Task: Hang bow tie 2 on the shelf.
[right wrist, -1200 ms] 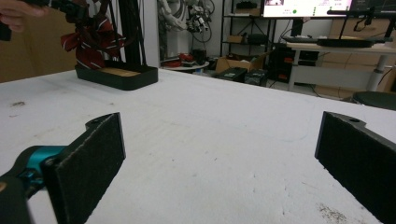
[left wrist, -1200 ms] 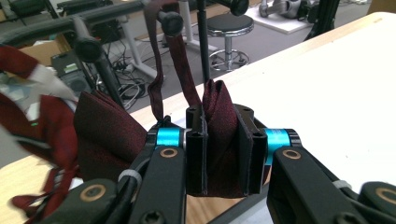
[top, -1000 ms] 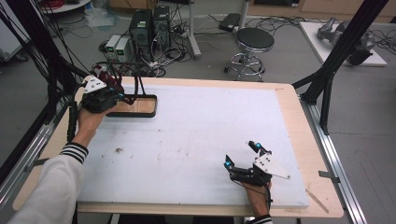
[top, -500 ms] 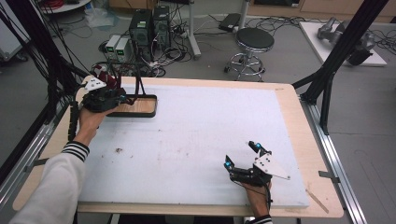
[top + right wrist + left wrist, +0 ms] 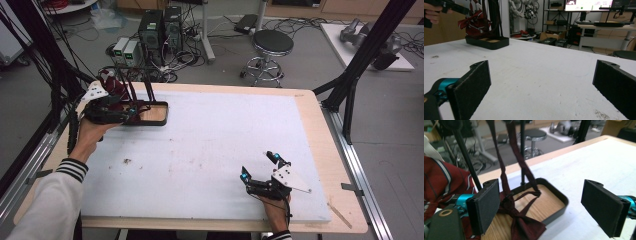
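**Left fingers spread over the bow tie at the stand tray**

Left gripper (image 5: 131, 107) at the far left corner of the desk (image 5: 210, 145), over the black tray (image 5: 159, 116) of a small stand. Its fingers (image 5: 486, 207) have just been opening and now stand well apart; nothing pinched between them.

In the left gripper view a dark red bow tie (image 5: 522, 223) lies on the tray's wooden floor, close beside the left-hand finger, knot end hanging over the near rim. Its thin straps (image 5: 501, 167) run up out of frame past the black upright rod (image 5: 522, 150). A second piece of red cloth with pale stripes (image 5: 439, 180) sits at the left of that view; whether it touches the gripper I cannot tell.

Right gripper (image 5: 260, 167) low over the near right part of the desk, well apart from the tray. Its fingers (image 5: 472, 87) are spread wide with only bare white surface between them. In the right gripper view the tray (image 5: 487, 41) and red cloth (image 5: 474, 23) stand far off, at upper left
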The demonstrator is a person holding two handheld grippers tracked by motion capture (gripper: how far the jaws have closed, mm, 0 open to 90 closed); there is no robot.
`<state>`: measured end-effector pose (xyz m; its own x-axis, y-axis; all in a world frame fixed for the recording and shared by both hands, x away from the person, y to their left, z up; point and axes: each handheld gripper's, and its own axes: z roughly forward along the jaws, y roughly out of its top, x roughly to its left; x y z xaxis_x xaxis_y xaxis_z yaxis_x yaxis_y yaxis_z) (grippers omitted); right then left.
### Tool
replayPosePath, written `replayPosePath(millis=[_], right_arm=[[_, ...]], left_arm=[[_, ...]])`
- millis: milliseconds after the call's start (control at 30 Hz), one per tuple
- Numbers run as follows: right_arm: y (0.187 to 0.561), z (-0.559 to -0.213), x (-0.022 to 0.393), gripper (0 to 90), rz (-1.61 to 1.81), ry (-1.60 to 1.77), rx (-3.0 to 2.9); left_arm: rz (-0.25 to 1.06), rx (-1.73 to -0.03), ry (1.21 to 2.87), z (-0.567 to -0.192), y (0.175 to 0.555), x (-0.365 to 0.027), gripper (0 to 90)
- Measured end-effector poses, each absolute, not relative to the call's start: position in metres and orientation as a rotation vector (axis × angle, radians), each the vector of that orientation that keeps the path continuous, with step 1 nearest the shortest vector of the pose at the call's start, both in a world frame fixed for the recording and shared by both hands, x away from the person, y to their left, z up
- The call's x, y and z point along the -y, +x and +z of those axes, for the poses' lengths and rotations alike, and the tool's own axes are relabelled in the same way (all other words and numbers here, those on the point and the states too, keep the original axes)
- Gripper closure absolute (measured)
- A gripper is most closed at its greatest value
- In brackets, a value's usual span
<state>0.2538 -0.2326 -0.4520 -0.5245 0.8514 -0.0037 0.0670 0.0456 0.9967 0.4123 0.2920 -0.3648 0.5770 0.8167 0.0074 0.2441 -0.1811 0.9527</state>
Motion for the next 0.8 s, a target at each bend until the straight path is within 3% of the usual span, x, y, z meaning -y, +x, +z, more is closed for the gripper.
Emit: replayPosePath(millis=[333,800], right_arm=[[0.252,-0.453,0.232,0.8,1.554,0.935,-1.667],[0.251,-0.453,0.233,0.8,1.550,0.927,-1.643]], left_arm=[[0.696,-0.716,1.556,-0.376,0.340,-0.300,14.5],[0.824,-0.722,1.450,-0.437,0.269,-0.305,14.8]])
